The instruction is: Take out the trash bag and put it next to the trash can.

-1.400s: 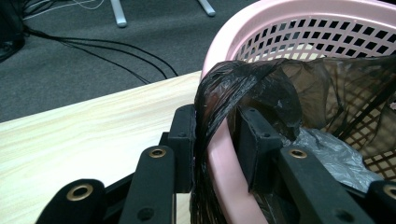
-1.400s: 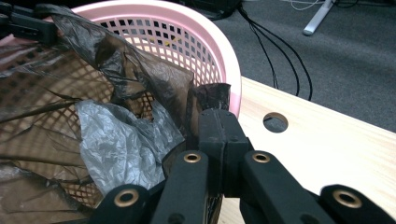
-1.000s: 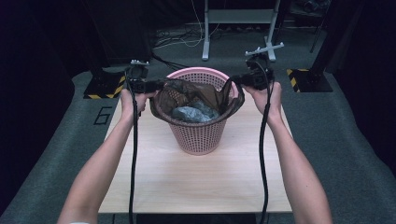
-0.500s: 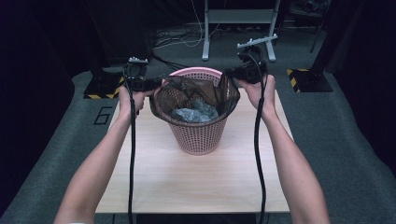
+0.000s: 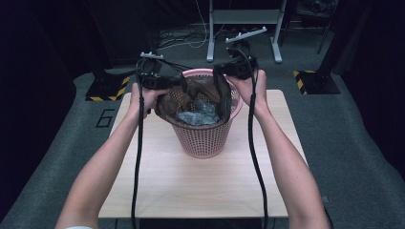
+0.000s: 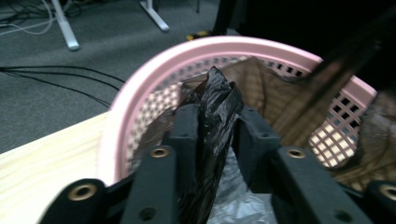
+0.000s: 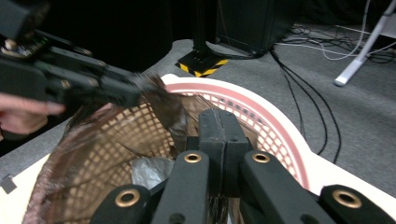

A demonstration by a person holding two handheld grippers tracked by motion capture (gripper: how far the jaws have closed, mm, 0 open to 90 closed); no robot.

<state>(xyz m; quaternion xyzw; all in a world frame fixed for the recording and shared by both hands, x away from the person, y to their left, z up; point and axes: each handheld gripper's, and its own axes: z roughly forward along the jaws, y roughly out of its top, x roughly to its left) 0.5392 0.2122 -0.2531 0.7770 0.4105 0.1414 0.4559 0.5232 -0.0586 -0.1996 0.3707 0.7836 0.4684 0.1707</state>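
You have the dark bin liner (image 5: 191, 98) gripped on both sides of the pink basket (image 5: 203, 138), which stands on the worktop (image 5: 191, 186). Your left tongs (image 6: 212, 123) have a bunched fold of the liner pinched between their pads – their jaws have just been opening a little, yet the plastic is still between them and looks held. Your right tongs (image 7: 218, 135) are closed tight on a thin edge of the liner at the far rim.

By the look of it, you are partway through lifting the liner: its mouth is gathered up and drawn inward above the rim, while its lower part is down inside the basket with the crumpled, pale rubbish (image 5: 198, 114). Left to do – raise the bag clear.

The basket wall hides the liner's bottom, so you can't judge how full it is. The left gripper view is blurred at its right edge, and what the rubbish is can't be made out.
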